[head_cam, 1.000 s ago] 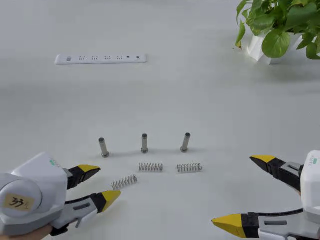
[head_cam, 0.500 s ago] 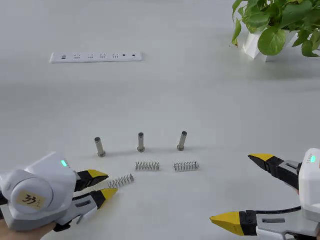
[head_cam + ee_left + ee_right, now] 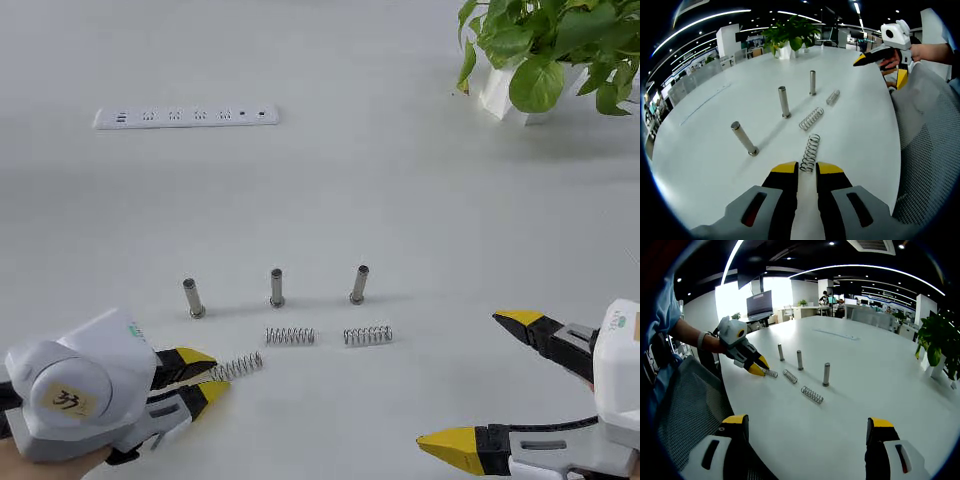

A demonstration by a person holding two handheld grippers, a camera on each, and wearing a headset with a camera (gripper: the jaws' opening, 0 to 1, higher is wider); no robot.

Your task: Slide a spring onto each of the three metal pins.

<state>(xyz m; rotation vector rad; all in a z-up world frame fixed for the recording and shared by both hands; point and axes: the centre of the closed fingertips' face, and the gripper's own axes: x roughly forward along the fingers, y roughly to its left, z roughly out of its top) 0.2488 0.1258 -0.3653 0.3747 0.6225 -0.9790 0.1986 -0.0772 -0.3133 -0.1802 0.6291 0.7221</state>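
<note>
The left gripper (image 3: 807, 168) is straddling the near end of the nearest spring (image 3: 811, 147), whose long axis is running straight ahead from its fingertips. Its jaws are narrowed, but I cannot tell whether they are pinching yet. The right gripper (image 3: 480, 380) is waiting wide open, farther off.

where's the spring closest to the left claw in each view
Head view: the spring lies lower left, its near end at the left claw's tips.
Left gripper view: bottom centre, running up from between the tips.
Right gripper view: left of centre, at the left claw's yellow tips.
Shared landmark: the plant, top right in the head view, top centre in the left gripper view, right edge in the right gripper view.
</note>
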